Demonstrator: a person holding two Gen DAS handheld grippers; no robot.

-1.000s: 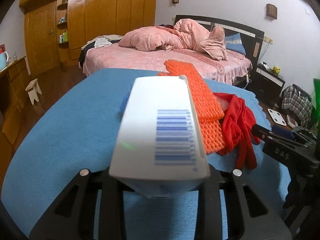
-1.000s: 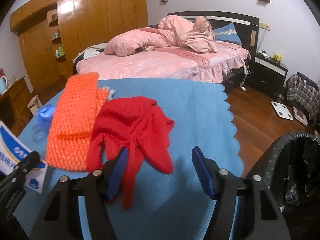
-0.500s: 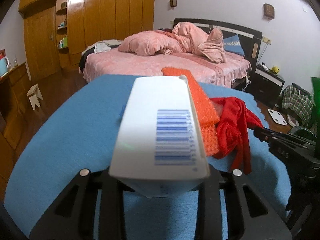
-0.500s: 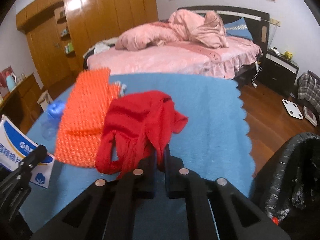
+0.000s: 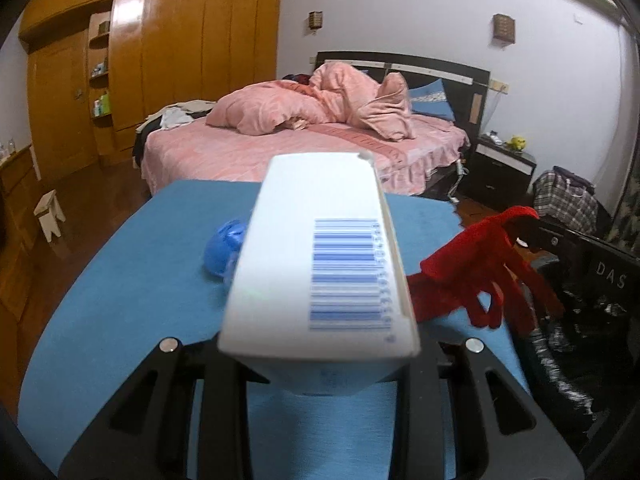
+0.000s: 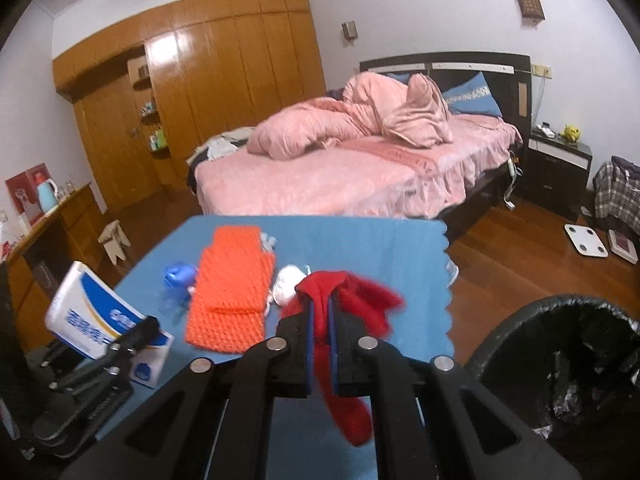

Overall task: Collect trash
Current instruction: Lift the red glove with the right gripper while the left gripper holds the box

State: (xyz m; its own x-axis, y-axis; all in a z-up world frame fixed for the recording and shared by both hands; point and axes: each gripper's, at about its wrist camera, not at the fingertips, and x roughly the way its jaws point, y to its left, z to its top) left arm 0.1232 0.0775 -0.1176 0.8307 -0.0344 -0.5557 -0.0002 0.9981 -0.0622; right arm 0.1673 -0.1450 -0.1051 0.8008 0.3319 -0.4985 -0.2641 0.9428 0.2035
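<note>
Tongs, two: right tongs (image 6: 320, 320) clenched on one red cloth (image 6: 352, 416) lifted above the blue desk (image 6: 360, 240), left tongs (image 5: 320, 354) gripped one white box (image 5: 316, 276); one black bin (image 6: 560, 364) beside.

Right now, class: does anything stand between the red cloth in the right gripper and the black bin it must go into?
Nothing visible does. The red cloth hangs pinched in the right gripper, and the black bin stands open to its right, with only bare floor between.
</note>
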